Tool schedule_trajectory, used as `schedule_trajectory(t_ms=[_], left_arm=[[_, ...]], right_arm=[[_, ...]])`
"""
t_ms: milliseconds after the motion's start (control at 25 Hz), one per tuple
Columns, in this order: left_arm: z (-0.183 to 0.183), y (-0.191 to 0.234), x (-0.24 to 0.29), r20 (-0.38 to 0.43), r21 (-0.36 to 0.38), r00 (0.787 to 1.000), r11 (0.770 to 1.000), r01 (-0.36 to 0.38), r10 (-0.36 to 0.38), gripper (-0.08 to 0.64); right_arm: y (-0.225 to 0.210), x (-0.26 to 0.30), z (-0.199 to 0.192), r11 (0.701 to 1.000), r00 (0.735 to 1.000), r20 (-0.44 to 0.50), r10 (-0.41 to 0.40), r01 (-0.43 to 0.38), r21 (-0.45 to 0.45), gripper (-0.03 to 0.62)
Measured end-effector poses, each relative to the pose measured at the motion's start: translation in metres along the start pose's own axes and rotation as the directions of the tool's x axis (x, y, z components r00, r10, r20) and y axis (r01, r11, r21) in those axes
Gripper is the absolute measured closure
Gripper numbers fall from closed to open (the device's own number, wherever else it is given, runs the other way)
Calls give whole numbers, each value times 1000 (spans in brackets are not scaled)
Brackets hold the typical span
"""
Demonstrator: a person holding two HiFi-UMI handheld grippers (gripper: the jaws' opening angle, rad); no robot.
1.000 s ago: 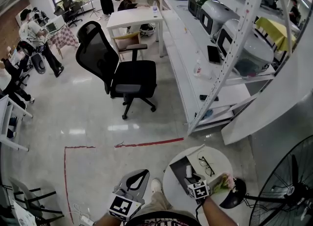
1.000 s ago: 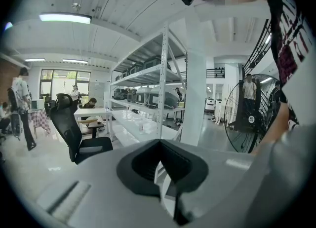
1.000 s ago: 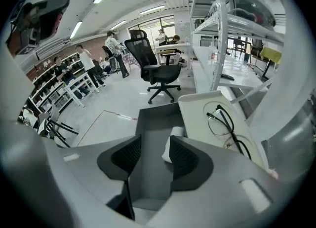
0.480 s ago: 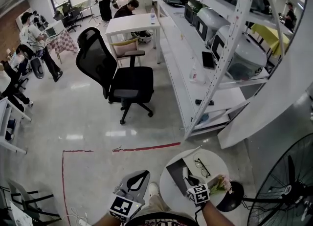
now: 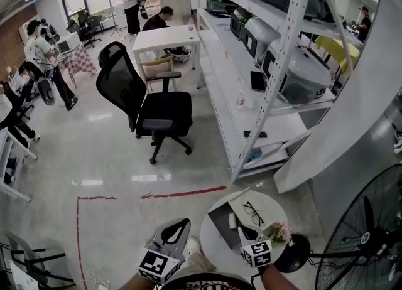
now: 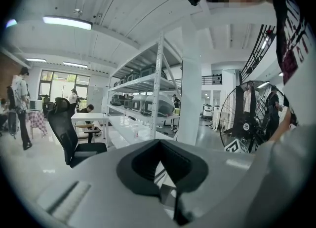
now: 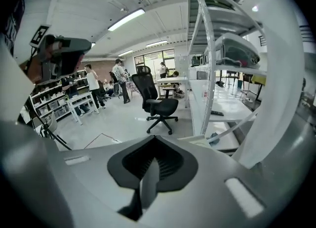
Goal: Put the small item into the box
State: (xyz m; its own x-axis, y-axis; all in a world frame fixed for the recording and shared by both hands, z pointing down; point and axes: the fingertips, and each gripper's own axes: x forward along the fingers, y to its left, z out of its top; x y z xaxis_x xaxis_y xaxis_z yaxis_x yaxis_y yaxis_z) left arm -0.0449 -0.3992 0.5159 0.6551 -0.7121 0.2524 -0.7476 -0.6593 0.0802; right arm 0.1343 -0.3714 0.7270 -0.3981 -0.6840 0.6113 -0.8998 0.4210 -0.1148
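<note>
A small round white table (image 5: 217, 243) stands low in the head view. On it lies a dark flat box (image 5: 221, 220) with a small white item (image 5: 232, 221) at its right edge. My right gripper (image 5: 244, 230) hovers over the table just behind the white item, shut with nothing in it; its jaws (image 7: 143, 192) meet in the right gripper view. My left gripper (image 5: 183, 222) is left of the table above the floor, shut and empty, and in the left gripper view (image 6: 175, 203) it points toward the shelving.
Black-rimmed glasses (image 5: 253, 212) and a pink flower bunch (image 5: 280, 232) share the table. A large floor fan (image 5: 364, 232) is at the right, white metal shelving (image 5: 276, 88) behind the table, a black office chair (image 5: 151, 110) on the floor, and red tape (image 5: 182, 191) marks it.
The head view has shifted, so the room has slid down and left in the picture. My right gripper sits slightly lower over the table. The left gripper has hardly moved.
</note>
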Motion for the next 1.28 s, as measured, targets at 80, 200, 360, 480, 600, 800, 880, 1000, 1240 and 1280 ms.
schedule_trajectory(t_ms=[80, 200, 360, 480, 600, 800, 880, 1000, 1240, 1280], left_arm=[[1, -7, -2, 4, 0, 1000, 1000, 6, -6, 560], [1, -17, -6, 8, -5, 1000, 1000, 14, -14, 559], [6, -27, -11, 17, -3, 1000, 1000, 22, -22, 560], [10, -34, -14, 26, 0, 999, 1000, 21, -21, 560], [12, -42, -17, 35, 4, 999, 1000, 23, -23, 560], [11, -57, -24, 42, 10, 999, 1000, 22, -22, 560], [13, -61, -27, 45, 14, 999, 1000, 16, -17, 560], [14, -67, -32, 50, 23, 999, 1000, 12, -13, 560], [12, -79, -40, 65, 23, 998, 1000, 7, -9, 559], [12, -82, -41, 65, 19, 998, 1000, 8, -10, 560]], right_arm=[[3, -14, 12, 1000, 999, 37, -5, 5, -7, 563], [8, -38, 29, 1000, 996, 91, -5, 7, -13, 565], [13, -68, 54, 1000, 987, 159, -4, 8, -23, 565], [16, -90, 74, 999, 978, 207, -3, 11, -37, 565], [20, -110, 90, 999, 967, 254, 4, 10, -53, 565], [26, -141, 111, 997, 948, 317, 17, 10, -82, 565], [27, -154, 119, 996, 942, 336, 20, 12, -92, 565], [29, -171, 127, 995, 932, 361, 23, 15, -101, 565], [34, -196, 135, 992, 915, 402, 26, 26, -125, 565], [35, -199, 135, 991, 914, 405, 28, 28, -130, 565]])
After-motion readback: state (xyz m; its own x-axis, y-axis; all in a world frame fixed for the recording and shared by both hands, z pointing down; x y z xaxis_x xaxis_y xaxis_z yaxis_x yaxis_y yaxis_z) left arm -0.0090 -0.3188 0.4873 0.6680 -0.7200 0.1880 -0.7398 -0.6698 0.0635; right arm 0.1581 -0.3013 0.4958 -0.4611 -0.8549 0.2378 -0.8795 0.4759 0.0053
